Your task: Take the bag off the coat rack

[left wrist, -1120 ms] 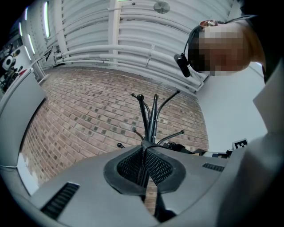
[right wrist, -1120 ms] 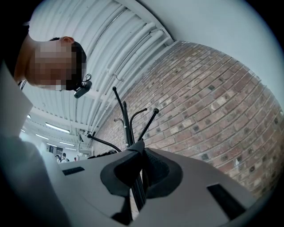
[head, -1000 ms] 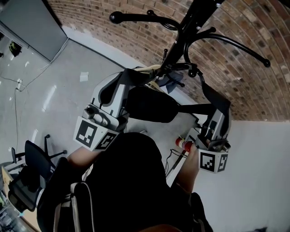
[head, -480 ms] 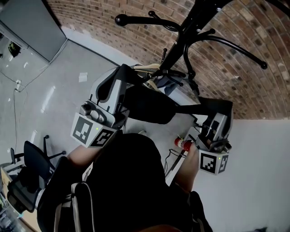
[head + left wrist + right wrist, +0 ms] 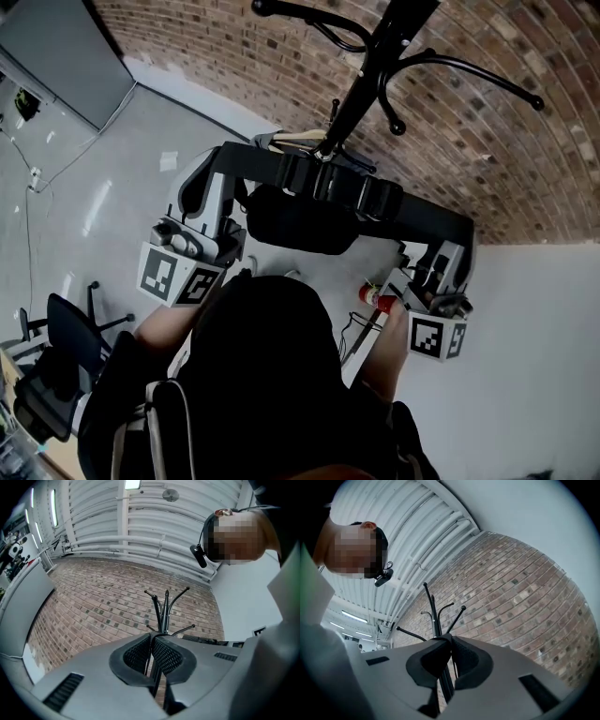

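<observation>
Jaws clenched, left gripper (image 5: 152,638) and right gripper (image 5: 450,639) hold the black fabric bag's (image 5: 300,223) strap (image 5: 412,211); draw it level toward six o'clock, off the black metal coat rack (image 5: 370,66).

Bag strap (image 5: 347,192) has lifted, stretched straight across the rack (image 5: 361,84).

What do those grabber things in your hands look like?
Both are light grey plastic. The left gripper and right gripper each end in two black fingers with bumpy mesh pads, and each carries a white cube printed with black square markers.
</observation>
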The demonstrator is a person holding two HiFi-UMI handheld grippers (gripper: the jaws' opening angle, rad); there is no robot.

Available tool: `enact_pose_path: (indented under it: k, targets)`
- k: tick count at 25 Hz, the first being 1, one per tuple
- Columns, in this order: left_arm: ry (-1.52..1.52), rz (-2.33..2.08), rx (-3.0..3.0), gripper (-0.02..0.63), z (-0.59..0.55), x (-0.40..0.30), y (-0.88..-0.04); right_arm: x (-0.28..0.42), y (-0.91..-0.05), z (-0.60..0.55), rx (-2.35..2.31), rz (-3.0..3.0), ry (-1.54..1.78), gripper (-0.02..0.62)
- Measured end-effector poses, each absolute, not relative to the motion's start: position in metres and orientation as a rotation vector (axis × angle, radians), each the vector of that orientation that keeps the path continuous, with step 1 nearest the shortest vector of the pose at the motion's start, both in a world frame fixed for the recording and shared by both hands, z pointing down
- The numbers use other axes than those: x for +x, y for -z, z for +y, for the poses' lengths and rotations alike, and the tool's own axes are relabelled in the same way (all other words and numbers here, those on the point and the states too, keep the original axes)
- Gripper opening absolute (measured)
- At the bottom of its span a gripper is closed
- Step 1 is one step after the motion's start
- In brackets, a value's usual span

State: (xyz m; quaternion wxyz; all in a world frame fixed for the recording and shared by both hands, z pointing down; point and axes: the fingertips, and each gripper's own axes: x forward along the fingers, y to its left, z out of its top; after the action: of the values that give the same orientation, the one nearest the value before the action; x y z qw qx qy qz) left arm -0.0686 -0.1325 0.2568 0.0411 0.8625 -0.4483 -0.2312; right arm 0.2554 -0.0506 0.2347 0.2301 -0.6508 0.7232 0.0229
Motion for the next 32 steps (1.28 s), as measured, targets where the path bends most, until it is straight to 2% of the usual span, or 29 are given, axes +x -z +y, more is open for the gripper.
enact_pose_path:
  k: [19,32]
  targets:
    - [0.482,-1.367,2.613,0.023,-0.140,-0.066,-0.315,0.255,-0.328,-0.045,-2.116,2.085,-0.069,0.021]
    - [0.504,-1.386,2.612,0.023,-0.146,-0.073,-0.318,0.243,-0.329,-0.041,-2.140,2.119,-0.128,0.021]
